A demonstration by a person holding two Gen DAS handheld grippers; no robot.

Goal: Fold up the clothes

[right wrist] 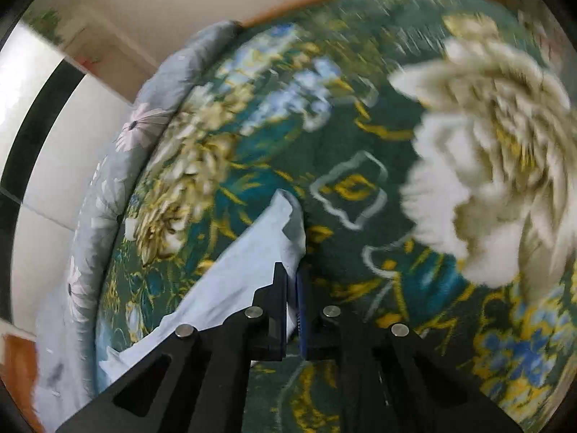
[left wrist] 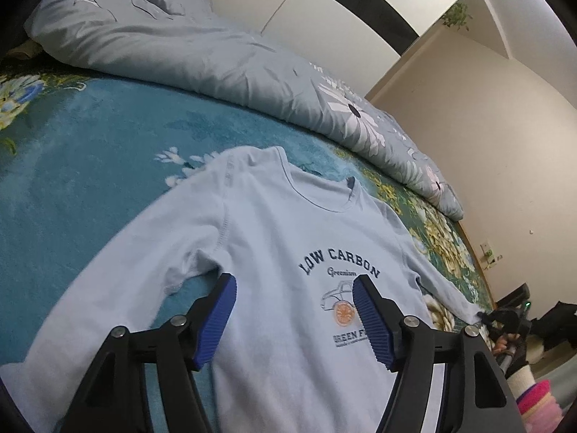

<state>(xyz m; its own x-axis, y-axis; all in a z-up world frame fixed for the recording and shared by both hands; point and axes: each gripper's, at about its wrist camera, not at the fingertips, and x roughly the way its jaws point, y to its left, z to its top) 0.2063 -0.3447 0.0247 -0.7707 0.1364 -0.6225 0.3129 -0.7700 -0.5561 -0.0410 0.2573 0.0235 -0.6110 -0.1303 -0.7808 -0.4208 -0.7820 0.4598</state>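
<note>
A: Shirt (left wrist: pixel 274 252), pale blue, long sleeves, lies flat and face up on the bed's floral blanket (left wrist: pixel 90 151). Print reads "LOW CARBON" over a small car and an orange.
B: Left hand-held gripper (left wrist: pixel 294 319)?
A: Spread wide, blue pads either side of the chest print, hovering over the shirt's body. Pads press on nothing.
B: Right hand-held gripper (right wrist: pixel 293 288)?
A: Pressed together, pinching the sleeve (right wrist: pixel 252 256) near its cuff. Cloth bunches up ahead of the tips; rest of the sleeve trails back to lower left. View's blurred.
B: Anything else?
A: Grey-blue duvet (left wrist: pixel 187 54) with white flowers bunched along the far edge of the bed, apart from the shirt.
</note>
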